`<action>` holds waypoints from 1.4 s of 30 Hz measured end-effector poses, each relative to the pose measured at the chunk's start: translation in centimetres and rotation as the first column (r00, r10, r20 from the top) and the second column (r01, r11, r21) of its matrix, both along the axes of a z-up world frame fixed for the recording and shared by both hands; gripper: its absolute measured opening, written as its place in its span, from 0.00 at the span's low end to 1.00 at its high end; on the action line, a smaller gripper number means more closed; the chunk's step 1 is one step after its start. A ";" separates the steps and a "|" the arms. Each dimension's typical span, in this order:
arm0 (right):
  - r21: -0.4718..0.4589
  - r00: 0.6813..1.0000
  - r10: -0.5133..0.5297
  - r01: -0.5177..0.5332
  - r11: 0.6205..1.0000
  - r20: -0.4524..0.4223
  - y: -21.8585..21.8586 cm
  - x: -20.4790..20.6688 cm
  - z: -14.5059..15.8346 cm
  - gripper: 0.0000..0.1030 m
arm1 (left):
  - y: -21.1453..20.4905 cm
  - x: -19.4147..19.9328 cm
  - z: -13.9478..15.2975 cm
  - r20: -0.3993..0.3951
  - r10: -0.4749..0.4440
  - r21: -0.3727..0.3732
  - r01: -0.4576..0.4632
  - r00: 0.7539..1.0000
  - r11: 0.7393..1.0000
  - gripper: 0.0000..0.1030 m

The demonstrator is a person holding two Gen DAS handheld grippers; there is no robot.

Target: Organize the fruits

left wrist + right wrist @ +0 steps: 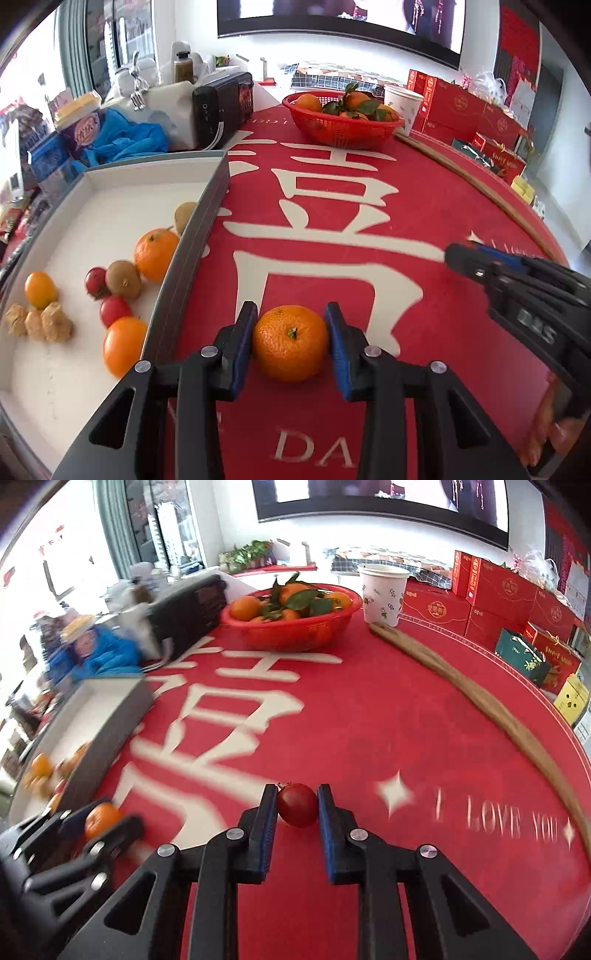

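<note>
My left gripper (290,323) is shut on a mandarin orange (290,343) just above the red tablecloth, right of the white tray (207,199). The tray holds oranges (156,254), kiwis (123,278), small red fruits (115,309) and walnuts (55,322). My right gripper (297,801) is shut on a small red fruit (297,804) over the cloth. The right gripper also shows at the right in the left wrist view (465,260); the left gripper with its orange (100,819) shows at the lower left in the right wrist view.
A red basket (341,127) of leafy mandarins stands at the table's far side beside a paper cup (402,105). A long wooden stick (480,705) lies along the right. A black radio (225,105), blue cloth and clutter sit behind the tray. Red gift boxes (491,594) are beyond.
</note>
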State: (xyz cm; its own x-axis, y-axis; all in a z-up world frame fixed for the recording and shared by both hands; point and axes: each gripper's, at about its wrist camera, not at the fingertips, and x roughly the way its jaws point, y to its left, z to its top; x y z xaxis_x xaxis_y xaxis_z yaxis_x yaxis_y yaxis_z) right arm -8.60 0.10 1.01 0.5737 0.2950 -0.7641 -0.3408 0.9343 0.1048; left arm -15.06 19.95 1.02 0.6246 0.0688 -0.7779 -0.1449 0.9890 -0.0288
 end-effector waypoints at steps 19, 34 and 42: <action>0.063 1.000 0.000 0.001 0.998 -0.014 -0.9 -1.4 -0.4 0.22 | 0.2 -0.4 0.0 0.003 0.000 -0.019 0.000 1.000 1.000 0.40; 0.066 1.000 -0.003 0.004 0.998 -0.013 -1.0 -1.5 -0.3 0.22 | 0.1 -0.3 0.0 0.003 0.001 -0.019 0.000 1.000 1.000 0.40; 0.066 1.000 -0.003 0.004 0.998 -0.013 -1.1 -1.4 -0.3 0.22 | 0.1 -0.3 0.0 0.003 0.001 -0.018 -0.001 1.000 1.000 0.40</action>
